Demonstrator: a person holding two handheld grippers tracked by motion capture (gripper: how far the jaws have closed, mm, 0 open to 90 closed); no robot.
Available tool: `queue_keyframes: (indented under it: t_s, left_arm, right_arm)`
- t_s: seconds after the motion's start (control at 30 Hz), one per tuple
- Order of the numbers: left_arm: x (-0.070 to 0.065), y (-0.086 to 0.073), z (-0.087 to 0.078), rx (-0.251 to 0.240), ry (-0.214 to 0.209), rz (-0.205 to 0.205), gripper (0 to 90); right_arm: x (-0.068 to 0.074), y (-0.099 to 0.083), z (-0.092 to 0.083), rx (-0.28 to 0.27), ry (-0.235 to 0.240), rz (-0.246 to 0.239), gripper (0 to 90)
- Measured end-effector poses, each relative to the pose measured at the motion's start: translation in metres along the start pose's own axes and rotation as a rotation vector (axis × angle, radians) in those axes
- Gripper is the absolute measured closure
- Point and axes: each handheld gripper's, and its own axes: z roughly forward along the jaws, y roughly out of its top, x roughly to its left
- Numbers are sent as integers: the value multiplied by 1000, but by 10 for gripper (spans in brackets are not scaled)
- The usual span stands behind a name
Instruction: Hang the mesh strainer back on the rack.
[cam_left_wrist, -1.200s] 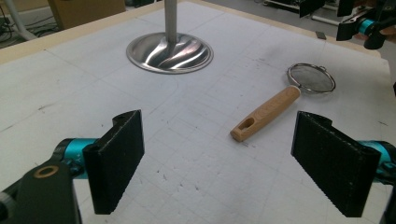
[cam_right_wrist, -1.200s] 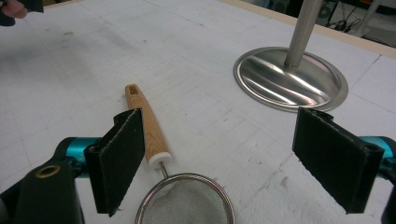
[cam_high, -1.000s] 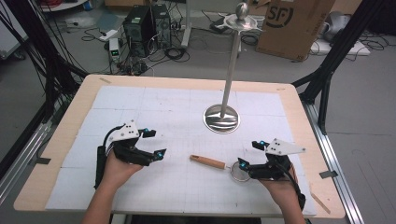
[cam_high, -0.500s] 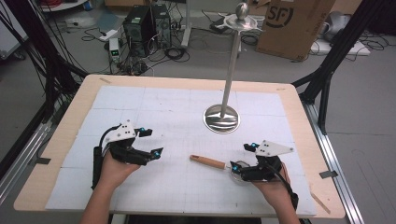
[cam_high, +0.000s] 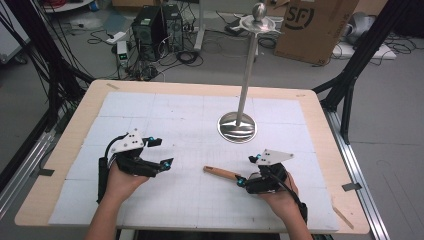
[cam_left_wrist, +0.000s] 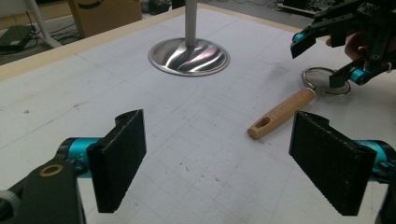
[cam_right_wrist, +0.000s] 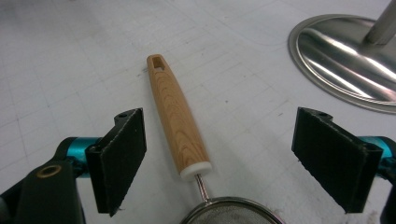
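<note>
A small strainer lies on the white mat, its wooden handle (cam_high: 220, 173) pointing left and its wire mesh ring (cam_right_wrist: 229, 213) at the right end. My right gripper (cam_high: 247, 170) hovers over the mesh end, open, with the handle (cam_right_wrist: 177, 116) running away between its jaws and touching neither. My left gripper (cam_high: 161, 152) rests at the front left of the mat, open and holding nothing. From the left gripper view the handle (cam_left_wrist: 280, 114) lies ahead to the right, with the ring (cam_left_wrist: 324, 77) under the right gripper (cam_left_wrist: 343, 46).
A steel stand with a round base (cam_high: 237, 127) and a tall pole (cam_high: 247, 65) rises at the mat's middle back, a short way behind the strainer. The base (cam_right_wrist: 345, 60) lies close to the right gripper's far side. The wooden table edge (cam_high: 65, 150) frames the mat.
My right gripper has moved left, up over the strainer's mesh end and toward the handle. The left gripper has hardly shifted. The strainer lies where it was.
</note>
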Motion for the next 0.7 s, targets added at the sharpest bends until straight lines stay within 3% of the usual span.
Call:
queue_keyframes:
  t_s: [0.3, 0.7]
  left_arm:
    - [1, 0, -2, -11, -3, -8, 201]
    - [1, -1, -1, 3, -7, -12, 209]
  right_arm:
    - [9, 6, 19, 134, 45, -49, 356]
    - [10, 5, 23, 221, 52, -65, 531]
